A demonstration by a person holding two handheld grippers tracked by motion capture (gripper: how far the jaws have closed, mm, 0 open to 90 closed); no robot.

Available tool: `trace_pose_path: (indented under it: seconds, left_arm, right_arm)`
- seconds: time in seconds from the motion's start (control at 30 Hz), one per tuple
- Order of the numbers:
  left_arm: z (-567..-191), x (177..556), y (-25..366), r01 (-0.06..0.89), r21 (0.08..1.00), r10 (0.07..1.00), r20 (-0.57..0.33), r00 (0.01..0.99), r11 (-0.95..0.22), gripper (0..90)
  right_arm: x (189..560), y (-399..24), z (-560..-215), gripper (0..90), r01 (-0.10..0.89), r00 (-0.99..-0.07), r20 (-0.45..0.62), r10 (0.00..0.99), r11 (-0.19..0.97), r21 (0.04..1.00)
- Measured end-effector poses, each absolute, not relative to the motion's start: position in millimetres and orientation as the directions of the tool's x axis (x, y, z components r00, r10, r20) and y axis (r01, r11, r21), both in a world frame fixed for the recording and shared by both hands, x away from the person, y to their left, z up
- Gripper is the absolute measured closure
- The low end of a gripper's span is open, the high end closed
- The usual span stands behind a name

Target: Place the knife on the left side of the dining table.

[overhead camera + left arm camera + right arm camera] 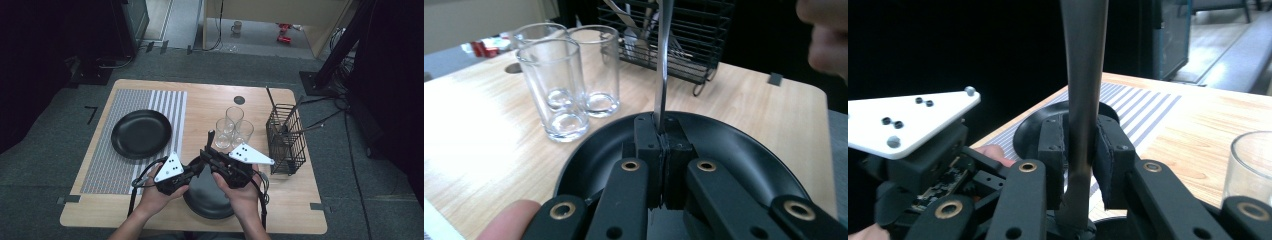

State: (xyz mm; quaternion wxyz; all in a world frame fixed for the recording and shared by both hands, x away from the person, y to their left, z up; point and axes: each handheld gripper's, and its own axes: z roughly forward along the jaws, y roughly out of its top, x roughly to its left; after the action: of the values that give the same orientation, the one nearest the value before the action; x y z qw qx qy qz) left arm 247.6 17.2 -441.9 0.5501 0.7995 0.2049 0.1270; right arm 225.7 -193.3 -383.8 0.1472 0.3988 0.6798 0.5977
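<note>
A metal utensil (663,55) stands upright between the two grippers, its thin handle clamped edge-on in the left gripper (663,137), whose jaws are pressed tight together on it. In the right gripper view the same utensil (1083,95) shows its broad flat face between the jaws of the right gripper (1082,145); a thin gap shows on either side of the metal, so those jaws stand narrow around it without clearly pressing. Which kind of utensil it is cannot be told.

From above, the left gripper (196,169) and right gripper (209,154) meet tip to tip, the utensil's dark upper end (211,136) rising just beyond them. Directly under both lies a black plate (207,202), close to the near table edge.

Just beyond the left gripper's tips stand three clear glasses (566,75), close together, near the plate's far rim. Farther off, to the right of the right gripper, is a black wire basket (286,142) holding more cutlery, near the table's right edge. To the left of the left gripper a second black plate (141,133) sits on a striped placemat (172,102), well apart.

The wooden table (205,97) has bare room between the glasses and the placemat. Grey floor (45,150) surrounds it.
</note>
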Motion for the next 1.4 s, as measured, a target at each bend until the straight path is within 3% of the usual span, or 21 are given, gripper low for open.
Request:
trace_pose_path:
  seconds: [0.27, 0.5, 0.73, 1.4]
  left_arm:
    - [-441.3, 247.5, 19.4, 0.196, 0.934, 0.428, -0.053, 0.902, -0.298, 89.0]
    - [-431.6, 246.5, 28.3, 0.215, 0.933, 0.407, -0.085, 0.91, -0.287, 68.7]
    - [-415.4, 246.8, 40.2, 0.228, 0.935, 0.398, -0.107, 0.911, -0.272, 58.9]
    - [-365.4, 256.4, 47.0, 0.221, 0.96, 0.432, -0.128, 0.893, -0.172, 56.9]
  right_arm:
    - [221.6, -190.2, -383.4, 80.7, 0.338, -0.626, 0.249, 0.739, -0.031, 0.941]
    - [220.8, -188.1, -385.0, 80.8, 0.328, -0.632, 0.215, 0.745, 0.006, 0.944]
    - [219.7, -187.5, -385.8, 80.8, 0.318, -0.633, 0.196, 0.749, 0.021, 0.948]
    - [217.3, -180.8, -394.2, 80.7, 0.323, -0.643, 0.18, 0.745, 0.05, 0.945]
